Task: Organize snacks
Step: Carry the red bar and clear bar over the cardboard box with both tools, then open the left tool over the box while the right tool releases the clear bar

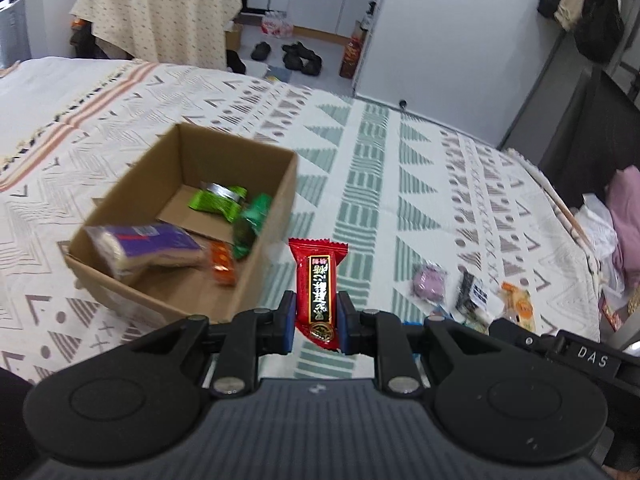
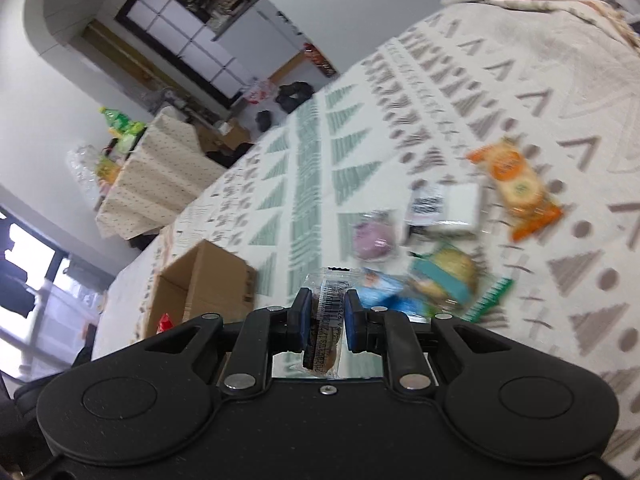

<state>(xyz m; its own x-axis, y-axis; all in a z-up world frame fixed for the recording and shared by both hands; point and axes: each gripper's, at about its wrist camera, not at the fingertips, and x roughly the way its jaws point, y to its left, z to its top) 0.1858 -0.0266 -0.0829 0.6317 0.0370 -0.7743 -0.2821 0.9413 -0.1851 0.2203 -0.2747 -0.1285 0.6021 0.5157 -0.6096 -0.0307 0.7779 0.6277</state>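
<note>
The left gripper [image 1: 316,316] is closed on a red snack packet [image 1: 318,288]; both blue pads press its sides and the packet stands upright between them, above the patterned bedspread [image 1: 400,184]. Just beyond and to the left sits an open cardboard box [image 1: 280,208] on the bedspread. Inside it lie a purple-wrapped sandwich biscuit [image 1: 148,248], a small orange packet [image 1: 222,262], a dark green packet [image 1: 250,224] leaning against the right wall, and a light green packet [image 1: 218,200] farther back.

The right gripper [image 2: 327,316] is closed on a clear-wrapped dark snack [image 2: 326,320], held edge-on between its pads. Just beyond it, loose snacks lie on the bedspread [image 2: 560,92]: a blue packet [image 2: 380,290], a teal-and-yellow packet [image 2: 448,276], a round purple item [image 2: 374,240], a black-and-white packet [image 2: 444,206] and an orange cracker packet [image 2: 516,188]. These items are blurred. The same cardboard box [image 2: 208,284] stands to the left, apart from the loose group.

Farther away, both views show a cloth-covered table [image 1: 160,12] and dark shoes [image 1: 300,58] on the floor.
</note>
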